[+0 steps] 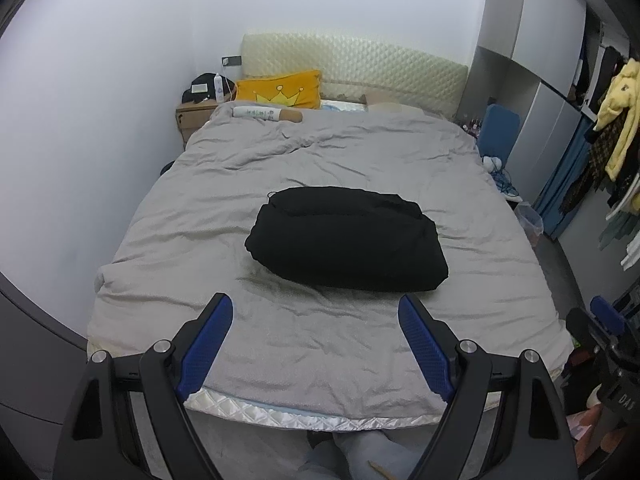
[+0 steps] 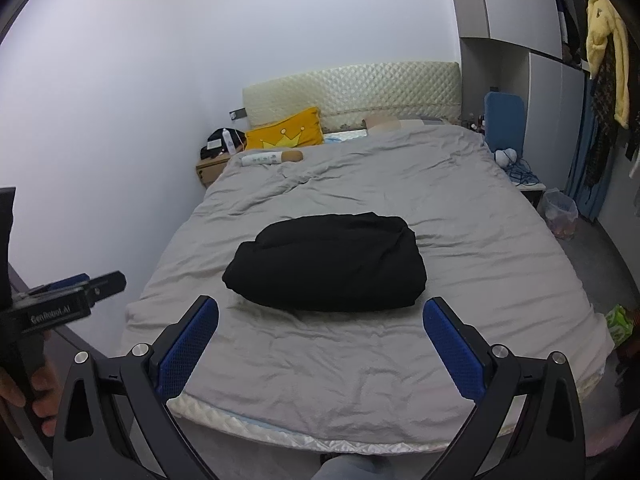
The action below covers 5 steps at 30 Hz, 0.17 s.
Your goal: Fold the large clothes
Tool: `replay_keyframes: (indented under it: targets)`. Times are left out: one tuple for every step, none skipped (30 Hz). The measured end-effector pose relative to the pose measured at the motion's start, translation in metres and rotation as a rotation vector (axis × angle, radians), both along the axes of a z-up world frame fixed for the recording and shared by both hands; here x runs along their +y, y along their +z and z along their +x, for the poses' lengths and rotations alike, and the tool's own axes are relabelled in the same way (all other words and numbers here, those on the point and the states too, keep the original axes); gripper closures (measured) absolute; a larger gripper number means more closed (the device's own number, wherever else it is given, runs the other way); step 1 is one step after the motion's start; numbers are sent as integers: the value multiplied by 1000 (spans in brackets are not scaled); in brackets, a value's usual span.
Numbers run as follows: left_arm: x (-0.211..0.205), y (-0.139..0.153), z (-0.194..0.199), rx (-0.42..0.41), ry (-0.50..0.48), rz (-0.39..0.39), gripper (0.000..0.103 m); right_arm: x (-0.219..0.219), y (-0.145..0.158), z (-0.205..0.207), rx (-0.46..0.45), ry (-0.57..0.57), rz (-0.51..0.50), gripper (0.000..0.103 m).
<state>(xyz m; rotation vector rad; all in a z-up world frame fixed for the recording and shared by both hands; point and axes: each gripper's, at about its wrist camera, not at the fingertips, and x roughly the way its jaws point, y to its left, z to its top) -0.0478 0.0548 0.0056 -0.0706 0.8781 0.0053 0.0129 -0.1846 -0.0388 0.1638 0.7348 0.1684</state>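
Observation:
A black garment [image 1: 347, 238] lies folded into a thick bundle in the middle of the grey bed cover [image 1: 304, 332]; it also shows in the right wrist view [image 2: 328, 262]. My left gripper [image 1: 316, 306] is open and empty, held above the foot of the bed, short of the bundle. My right gripper [image 2: 320, 312] is open and empty, also above the foot of the bed, near the bundle's front edge. The left gripper's body shows at the left of the right wrist view [image 2: 60, 300].
A yellow crown pillow [image 1: 280, 90] and a white tube [image 1: 266, 114] lie at the headboard. A wooden nightstand [image 1: 192, 114] stands at the back left. Clothes [image 1: 616, 120] hang at the right, with a bin [image 1: 530, 222] on the floor beside the bed.

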Motion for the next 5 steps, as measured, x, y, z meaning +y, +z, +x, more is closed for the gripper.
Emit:
replay_keyframes:
  targets:
    - [-1, 0, 0, -2, -5, 4, 18, 1, -1, 0, 1, 0, -5, 0]
    - [-2, 0, 1, -1, -10, 10, 18, 1, -1, 0, 3, -1, -11, 0]
    - [-3, 0, 1, 1, -16, 12, 18, 2, -2, 0, 7, -1, -15, 0]
    - [-3, -1, 1, 1, -21, 11, 18, 2, -2, 1, 9, -3, -13, 0]
    - [-3, -2, 1, 0, -21, 10, 18, 3, -1, 1, 9, -5, -10, 0]
